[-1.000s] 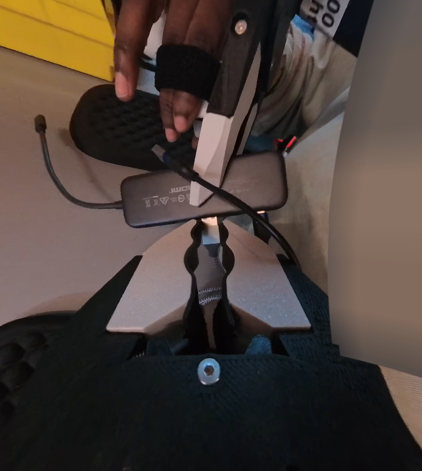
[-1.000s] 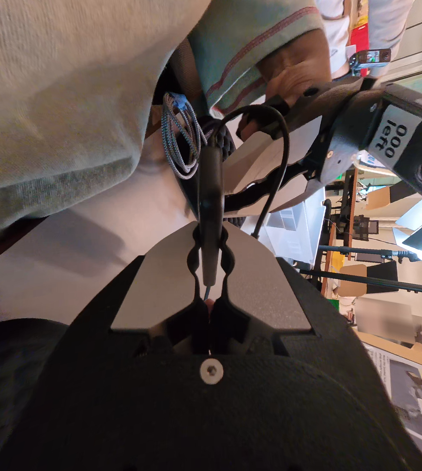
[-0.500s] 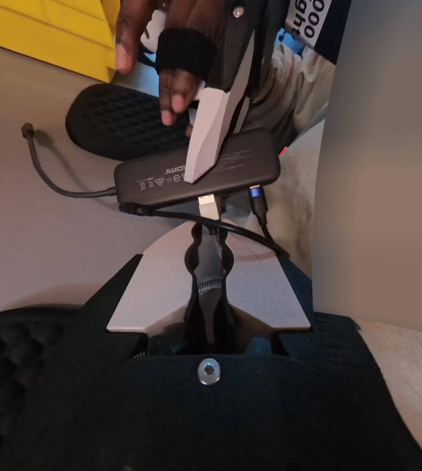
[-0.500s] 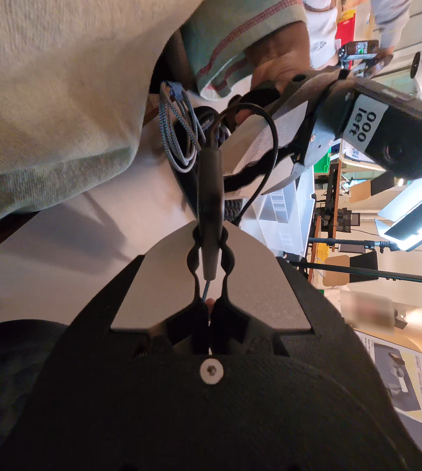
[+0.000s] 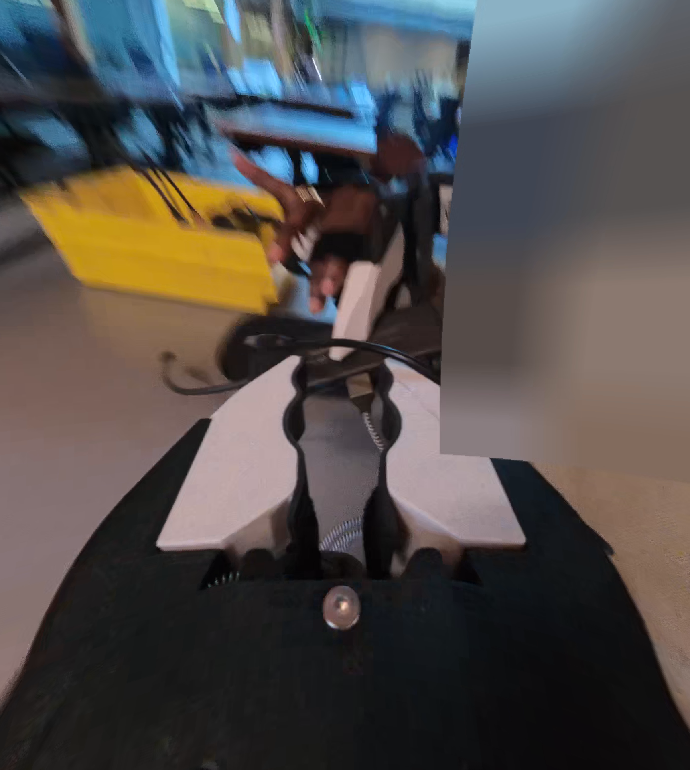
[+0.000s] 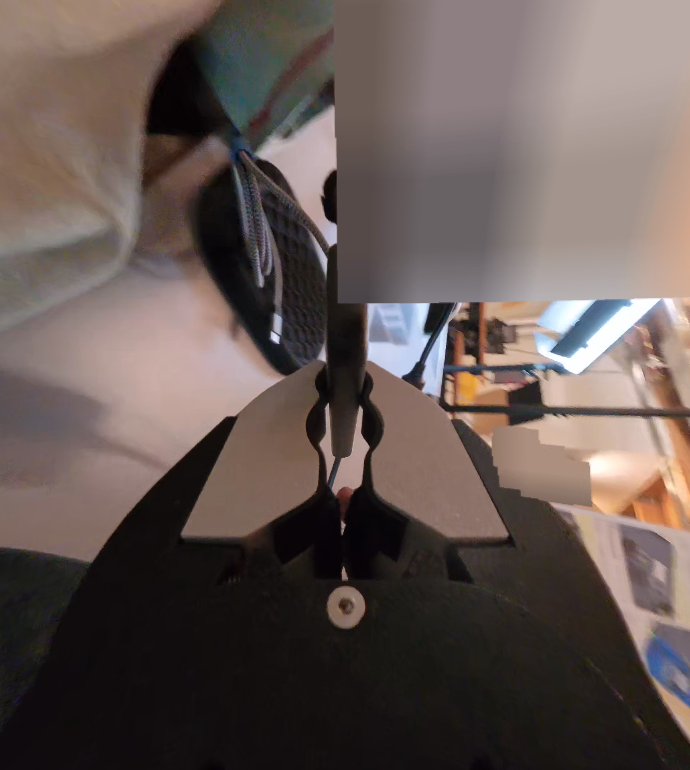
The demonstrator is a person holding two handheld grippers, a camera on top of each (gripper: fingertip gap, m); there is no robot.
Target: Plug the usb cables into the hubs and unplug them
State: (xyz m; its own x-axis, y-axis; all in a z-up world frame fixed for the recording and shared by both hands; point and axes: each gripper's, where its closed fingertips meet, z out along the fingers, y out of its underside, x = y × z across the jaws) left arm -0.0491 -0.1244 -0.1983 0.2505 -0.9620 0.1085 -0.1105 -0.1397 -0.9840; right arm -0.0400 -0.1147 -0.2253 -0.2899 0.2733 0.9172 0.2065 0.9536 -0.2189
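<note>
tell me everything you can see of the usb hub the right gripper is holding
The usb hub is a slim, dark grey, smooth slab, seen edge-on and running straight away from the camera. The right gripper is shut on it near its tips. A thin dark cable leaves its rounded near end, between the fingers. Its far part is hidden behind a blurred patch, so no ports show.

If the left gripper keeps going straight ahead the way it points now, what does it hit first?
Probably the thin black cable arching just past the left gripper, then the dark hub behind it. The frame is motion-blurred, so depth is uncertain.
</note>
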